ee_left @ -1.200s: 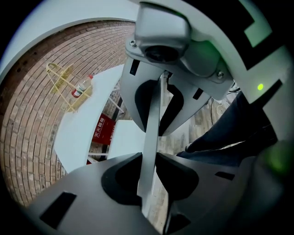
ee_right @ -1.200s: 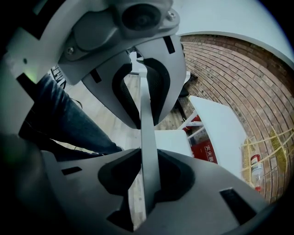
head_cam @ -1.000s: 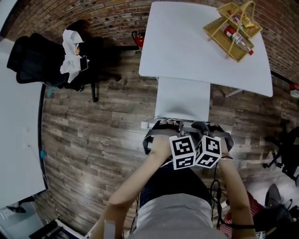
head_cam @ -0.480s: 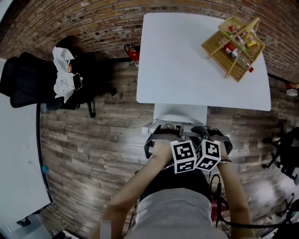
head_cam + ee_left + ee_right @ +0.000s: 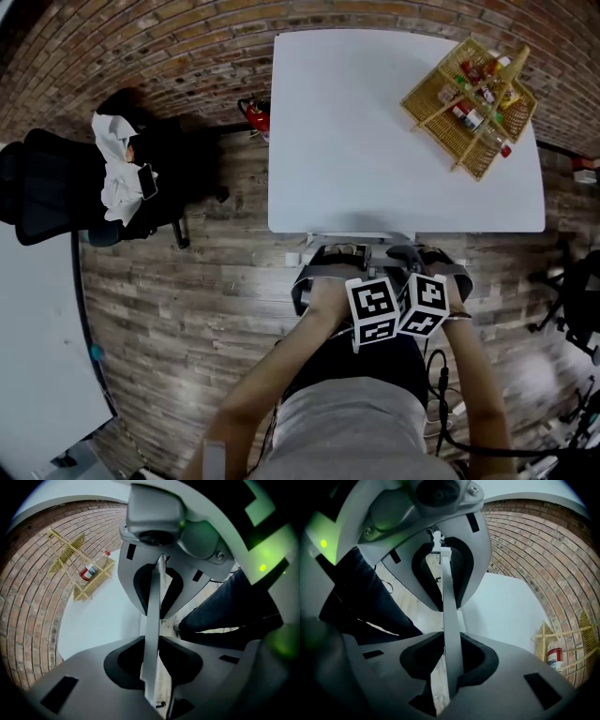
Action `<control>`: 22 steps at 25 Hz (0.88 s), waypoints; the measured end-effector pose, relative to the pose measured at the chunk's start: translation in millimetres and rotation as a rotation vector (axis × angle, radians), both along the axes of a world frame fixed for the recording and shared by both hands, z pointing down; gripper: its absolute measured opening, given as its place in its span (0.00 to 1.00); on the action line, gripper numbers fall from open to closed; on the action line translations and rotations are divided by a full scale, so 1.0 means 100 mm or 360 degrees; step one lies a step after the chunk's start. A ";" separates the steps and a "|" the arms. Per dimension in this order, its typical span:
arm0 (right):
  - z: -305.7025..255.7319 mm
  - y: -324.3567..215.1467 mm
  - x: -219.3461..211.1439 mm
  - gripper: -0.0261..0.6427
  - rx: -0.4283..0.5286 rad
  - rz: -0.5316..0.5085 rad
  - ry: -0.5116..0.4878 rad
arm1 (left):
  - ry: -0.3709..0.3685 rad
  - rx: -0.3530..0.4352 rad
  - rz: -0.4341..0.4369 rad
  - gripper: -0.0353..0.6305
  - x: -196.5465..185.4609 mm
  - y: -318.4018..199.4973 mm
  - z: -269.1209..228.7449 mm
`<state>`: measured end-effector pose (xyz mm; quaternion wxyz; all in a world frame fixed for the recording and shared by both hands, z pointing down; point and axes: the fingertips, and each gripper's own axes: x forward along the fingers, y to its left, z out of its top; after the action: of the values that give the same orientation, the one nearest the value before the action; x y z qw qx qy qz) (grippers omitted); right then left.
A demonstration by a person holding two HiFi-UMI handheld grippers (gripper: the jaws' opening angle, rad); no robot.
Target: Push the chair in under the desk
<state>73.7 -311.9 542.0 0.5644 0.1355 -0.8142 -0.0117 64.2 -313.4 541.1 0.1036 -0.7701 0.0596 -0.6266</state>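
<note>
The white desk (image 5: 375, 131) stands against the brick wall. Of the grey chair (image 5: 361, 237) only a thin strip of its backrest top shows at the desk's near edge; the seat is hidden under the desktop. My left gripper (image 5: 339, 251) and right gripper (image 5: 410, 251) sit side by side on that backrest top, both pointing steeply down. In the left gripper view the thin grey backrest panel (image 5: 156, 588) runs between the pads of the left gripper (image 5: 153, 627), which presses on it. The right gripper (image 5: 449, 623) clamps the same panel (image 5: 446, 583) in the same way.
A wicker basket (image 5: 469, 94) with bottles stands on the desk's far right corner. A black office chair (image 5: 56, 187) draped with a white cloth (image 5: 114, 169) is at the left, a red extinguisher (image 5: 255, 114) by the wall, another white table (image 5: 28, 356) at lower left, cables by my feet.
The chair has rolled toward the wall: its grey seat, plainly visible a second ago, has slid under the desktop. Both grippers moved forward with the backrest, still clamped on it.
</note>
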 end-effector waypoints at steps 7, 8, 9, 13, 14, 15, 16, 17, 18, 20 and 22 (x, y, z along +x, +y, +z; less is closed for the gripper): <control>0.00 -0.20 0.08 0.18 -0.0044 -0.0040 0.0013 | -0.0005 -0.0035 -0.0016 0.20 0.08 -0.20 0.00; 0.00 -0.21 0.08 0.18 -0.0049 -0.0047 0.0012 | -0.0011 -0.0047 -0.0013 0.20 0.09 -0.21 0.00; 0.00 -0.22 0.09 0.18 -0.0052 -0.0052 0.0008 | -0.0019 -0.0056 -0.0008 0.20 0.09 -0.21 0.00; 0.00 -0.21 0.11 0.18 -0.0059 -0.0058 0.0003 | -0.0027 -0.0065 -0.0010 0.20 0.11 -0.21 0.01; 0.00 -0.21 0.11 0.18 -0.0056 -0.0058 0.0004 | -0.0025 -0.0062 -0.0016 0.20 0.11 -0.20 0.01; 0.01 -0.20 0.11 0.18 -0.0052 -0.0058 0.0004 | -0.0022 -0.0058 -0.0022 0.20 0.11 -0.20 0.01; 0.01 -0.20 0.10 0.18 -0.0048 -0.0058 0.0004 | -0.0019 -0.0051 -0.0027 0.20 0.10 -0.20 0.01; 0.01 -0.20 0.10 0.18 -0.0043 -0.0060 0.0006 | -0.0016 -0.0044 -0.0031 0.20 0.10 -0.20 0.01; 0.01 -0.20 0.09 0.18 -0.0038 -0.0062 0.0008 | -0.0014 -0.0035 -0.0033 0.20 0.09 -0.20 0.01; 0.01 -0.19 0.10 0.18 -0.0025 -0.0064 0.0012 | -0.0016 -0.0009 -0.0032 0.20 0.09 -0.20 0.01; 0.01 -0.18 0.11 0.18 -0.0004 -0.0064 0.0011 | -0.0013 0.0029 -0.0037 0.21 0.10 -0.19 0.01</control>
<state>84.2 -330.1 542.8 0.5670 0.1185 -0.8148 -0.0225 74.6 -332.4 541.9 0.1035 -0.7659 0.0740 -0.6302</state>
